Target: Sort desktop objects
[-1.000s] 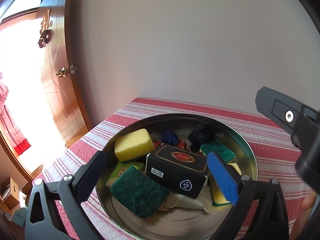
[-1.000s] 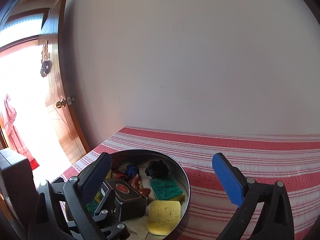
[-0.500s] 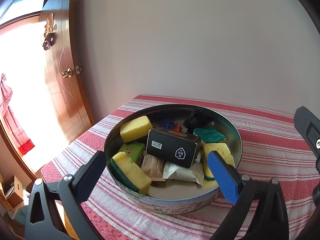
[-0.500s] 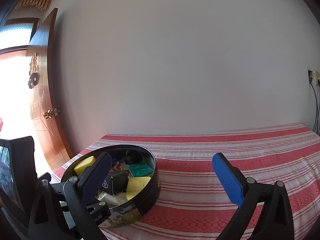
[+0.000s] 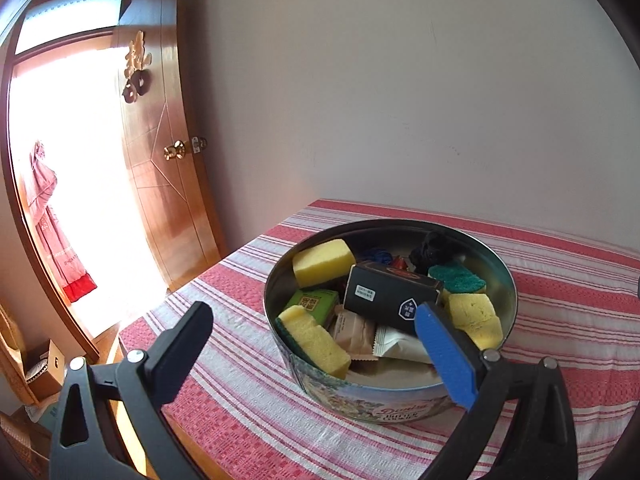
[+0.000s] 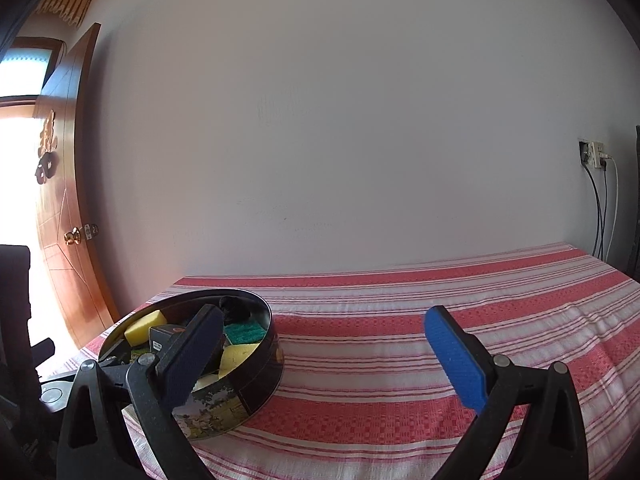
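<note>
Finding: the sort appears complete or close to it. Every loose item visible sits inside the round metal biscuit tin [image 5: 400,404], which stands on the desk with the red-and-white striped cloth [image 6: 440,320], at about 9 o'clock on its surface in the right wrist view.

Contents, by clock positions within the tin in the left wrist view:
- yellow sponge block [image 5: 323,261] at 10 o'clock, leaning on the wall;
- black rectangular carton with a red emblem [image 5: 390,298] at centre, lying across other items;
- green-topped scouring sponge [image 5: 458,278] at 2 o'clock;
- black crumpled item [image 5: 432,251] at 12 o'clock, identity unclear;
- yellow sponge with a green base [image 5: 316,340] at 8 o'clock;
- small green box [image 5: 314,303] at 9 o'clock;
- pale foil snack packets [image 5: 376,340] at 6 o'clock.

Nothing lies loose on the visible cloth outside the tin.

Left gripper [image 5: 316,354]: jaws wide apart, holding nothing, poised short of the tin's near rim. Right gripper [image 6: 324,356]: jaws wide apart, holding nothing, over bare cloth beside the tin.

Outstanding: no lid is visible; whether closing is required cannot be judged.
</note>
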